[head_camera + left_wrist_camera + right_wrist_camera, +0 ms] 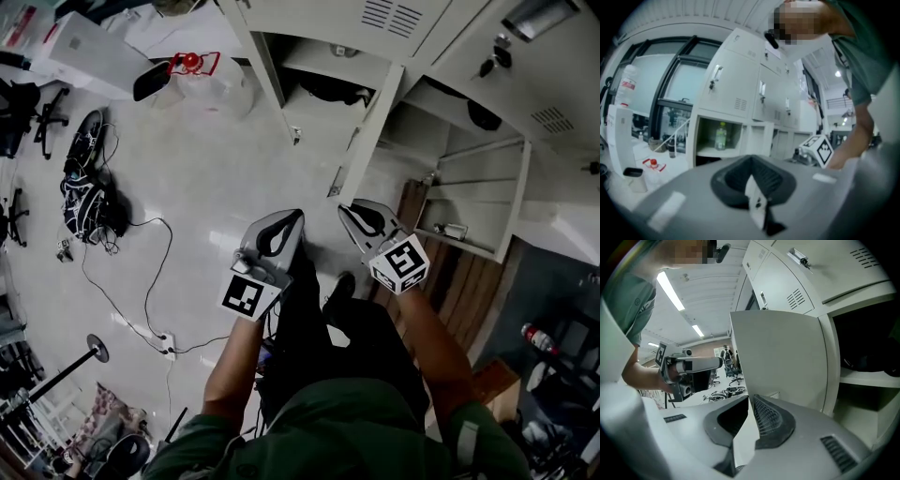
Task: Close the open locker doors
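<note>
Locker door [778,357] near jaws of right gripper [750,399]

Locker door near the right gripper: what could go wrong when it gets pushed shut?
The right gripper, jaws together, is close to the edge of the open locker door; a hard shove might slam it, or the tip could slip off. A dark thing lies in the compartment beside it; if it sticks out, a door may not close.
</note>
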The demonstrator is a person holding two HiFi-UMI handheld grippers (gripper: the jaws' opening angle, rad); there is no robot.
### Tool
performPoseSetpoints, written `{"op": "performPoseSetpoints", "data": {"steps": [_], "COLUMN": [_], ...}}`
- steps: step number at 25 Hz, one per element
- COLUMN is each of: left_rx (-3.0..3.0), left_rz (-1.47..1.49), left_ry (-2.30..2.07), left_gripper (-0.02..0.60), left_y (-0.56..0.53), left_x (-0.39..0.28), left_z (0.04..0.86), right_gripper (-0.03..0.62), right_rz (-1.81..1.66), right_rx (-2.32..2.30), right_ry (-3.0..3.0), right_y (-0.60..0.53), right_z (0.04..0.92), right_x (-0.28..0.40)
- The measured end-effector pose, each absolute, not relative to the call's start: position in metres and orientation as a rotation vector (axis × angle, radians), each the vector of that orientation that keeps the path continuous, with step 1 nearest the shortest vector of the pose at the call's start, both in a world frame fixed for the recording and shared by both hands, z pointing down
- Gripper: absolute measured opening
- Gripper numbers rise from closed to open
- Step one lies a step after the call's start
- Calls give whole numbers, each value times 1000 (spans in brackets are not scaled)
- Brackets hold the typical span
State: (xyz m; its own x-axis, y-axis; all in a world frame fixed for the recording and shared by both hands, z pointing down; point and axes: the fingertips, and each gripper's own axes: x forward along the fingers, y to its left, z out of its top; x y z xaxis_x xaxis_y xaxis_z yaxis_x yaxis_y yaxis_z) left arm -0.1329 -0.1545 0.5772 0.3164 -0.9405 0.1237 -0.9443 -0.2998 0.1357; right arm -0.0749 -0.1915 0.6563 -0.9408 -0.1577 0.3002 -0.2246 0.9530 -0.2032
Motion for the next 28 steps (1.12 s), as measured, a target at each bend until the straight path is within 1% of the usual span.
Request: {"op": "performPoseSetpoints", "data": {"steps": [10, 17, 28], "left_rx": [2320, 2319, 2343], "left_rz": [13, 2, 4], "left_ry": [-1814, -1810, -1762], "left_gripper": [-3, -3, -3], "left_y": [-151, -171, -210], "left_x": [-198, -235, -267], "left_z": [575, 573, 576], "right_gripper": [12, 12, 12], "right_rz": [329, 329, 358], "right_rx": [237, 248, 299], "right_ry": [-2829, -2825, -2821], "right_y": [-201, -226, -265], "right_z": [648, 645, 650], "right_x": [-150, -196, -234]}}
